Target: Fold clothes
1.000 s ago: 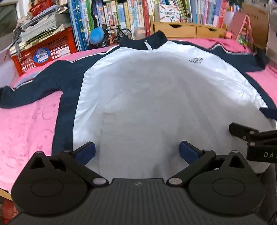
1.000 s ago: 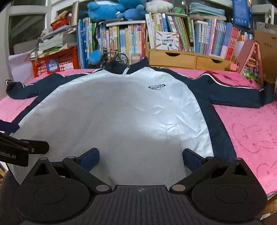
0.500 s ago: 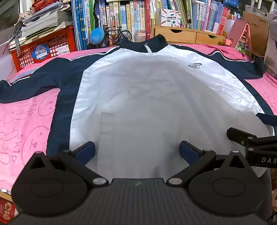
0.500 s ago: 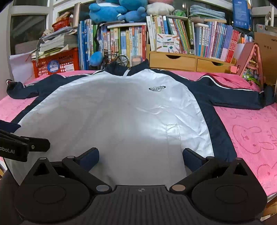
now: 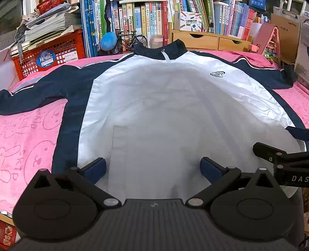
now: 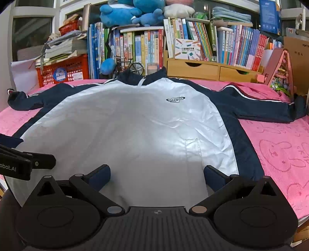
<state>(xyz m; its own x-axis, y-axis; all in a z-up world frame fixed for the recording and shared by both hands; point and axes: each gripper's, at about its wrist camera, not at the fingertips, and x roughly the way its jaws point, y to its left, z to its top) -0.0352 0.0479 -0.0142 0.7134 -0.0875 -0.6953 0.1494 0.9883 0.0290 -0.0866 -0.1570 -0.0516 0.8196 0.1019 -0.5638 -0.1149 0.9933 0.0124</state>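
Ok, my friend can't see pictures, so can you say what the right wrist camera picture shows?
A white and navy jacket lies flat, front up, sleeves spread wide, on a pink towel. The right gripper is open at the jacket's bottom edge, holding nothing, and part of the left gripper pokes in from the left side. Behind are crowded books and blue plush toys.

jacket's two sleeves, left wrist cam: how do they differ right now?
The left sleeve runs out over the pink towel toward the red crate, and its cuff is cut off at the frame edge. The right sleeve looks shorter in this view, and its cuff sits by the cardboard box. The pale piping is plainer on the right sleeve. Both are navy, spread flat and unfolded.
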